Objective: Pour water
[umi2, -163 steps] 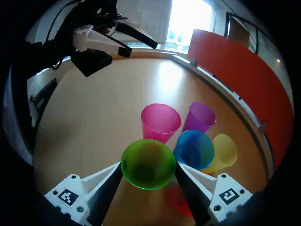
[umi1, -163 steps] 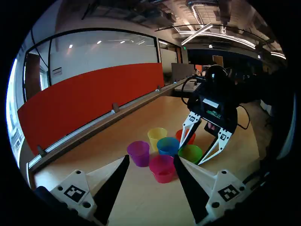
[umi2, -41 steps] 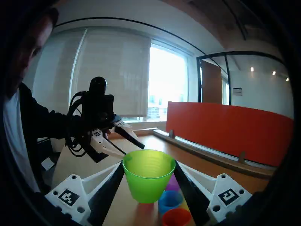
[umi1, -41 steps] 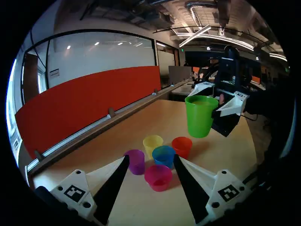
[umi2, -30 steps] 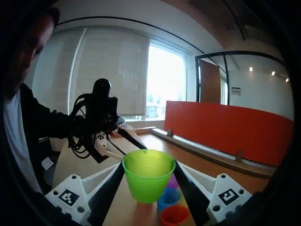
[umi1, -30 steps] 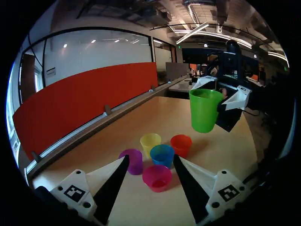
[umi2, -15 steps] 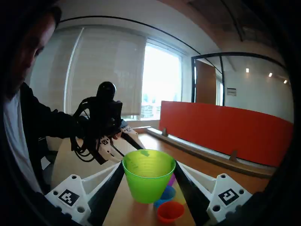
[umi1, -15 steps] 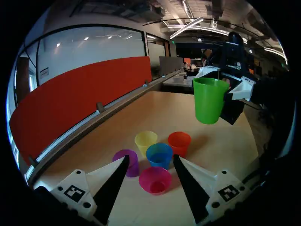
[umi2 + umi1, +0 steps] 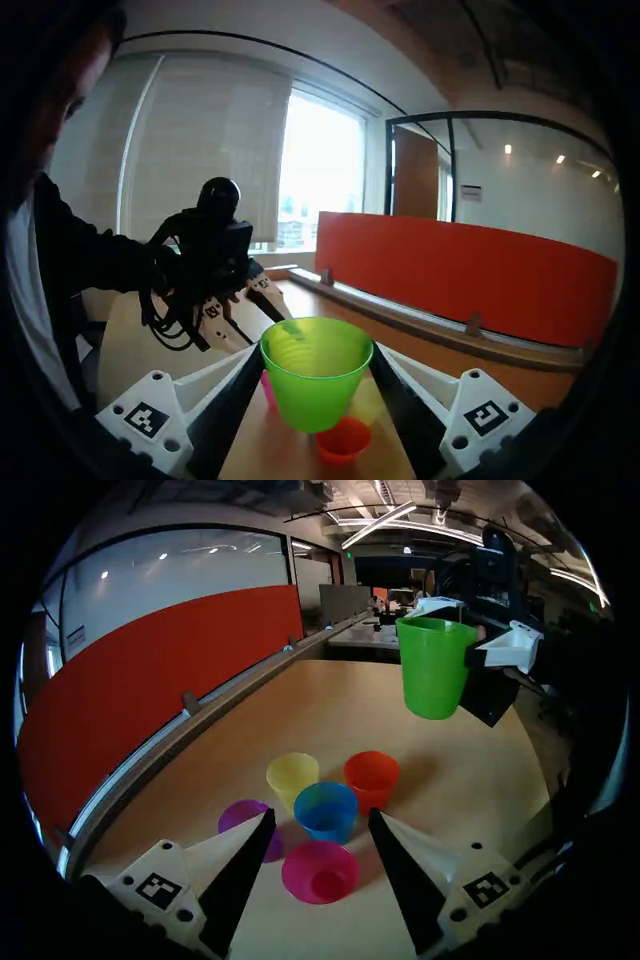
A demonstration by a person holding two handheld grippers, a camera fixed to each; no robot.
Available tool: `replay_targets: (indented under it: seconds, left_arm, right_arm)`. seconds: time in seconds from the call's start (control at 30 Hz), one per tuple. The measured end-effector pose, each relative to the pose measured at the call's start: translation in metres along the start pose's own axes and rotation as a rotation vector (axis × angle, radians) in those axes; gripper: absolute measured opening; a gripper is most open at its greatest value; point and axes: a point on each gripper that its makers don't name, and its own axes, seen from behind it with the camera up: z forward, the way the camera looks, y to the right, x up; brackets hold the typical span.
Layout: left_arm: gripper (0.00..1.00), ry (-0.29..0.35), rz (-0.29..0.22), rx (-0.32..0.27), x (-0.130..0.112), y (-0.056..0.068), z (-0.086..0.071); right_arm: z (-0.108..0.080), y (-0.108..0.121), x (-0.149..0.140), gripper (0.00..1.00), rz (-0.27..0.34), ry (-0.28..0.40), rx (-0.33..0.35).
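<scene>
My right gripper (image 9: 316,348) is shut on an upright green cup (image 9: 316,374), held well above the table. In the left gripper view that green cup (image 9: 432,668) hangs at the upper right with the right gripper (image 9: 458,636) clamped on its sides. Below it on the wooden table (image 9: 448,792) stands a cluster of cups: orange (image 9: 371,778), yellow (image 9: 292,774), blue (image 9: 326,812), purple (image 9: 240,818) and pink (image 9: 320,872). My left gripper (image 9: 320,812) is open, its fingers framing the pink and blue cups from above. The orange cup (image 9: 342,440) sits under the green one.
A red partition (image 9: 144,672) with a rail runs along the table's left side. A person in a dark sleeve (image 9: 88,264) holds the left gripper (image 9: 252,324) across from me. A bright window (image 9: 320,184) is behind.
The left gripper view has risen and tipped down, so the cup cluster sits lower and nearer. The green cup stays raised and upright, shifted slightly over the orange cup.
</scene>
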Motion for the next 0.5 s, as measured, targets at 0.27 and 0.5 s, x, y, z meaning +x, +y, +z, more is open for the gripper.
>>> replay_targets:
  seconds: [0.27, 0.5]
  left_arm:
    - [0.86, -0.041, 0.01, -0.018, -0.008, 0.001, 0.017]
    - [0.86, -0.071, 0.023, -0.028, -0.013, 0.001, 0.028]
  right_arm:
    - [-0.007, 0.017, -0.004, 0.93, -0.002, -0.011, -0.064]
    - [-0.012, 0.025, -0.005, 0.93, 0.002, -0.014, -0.091]
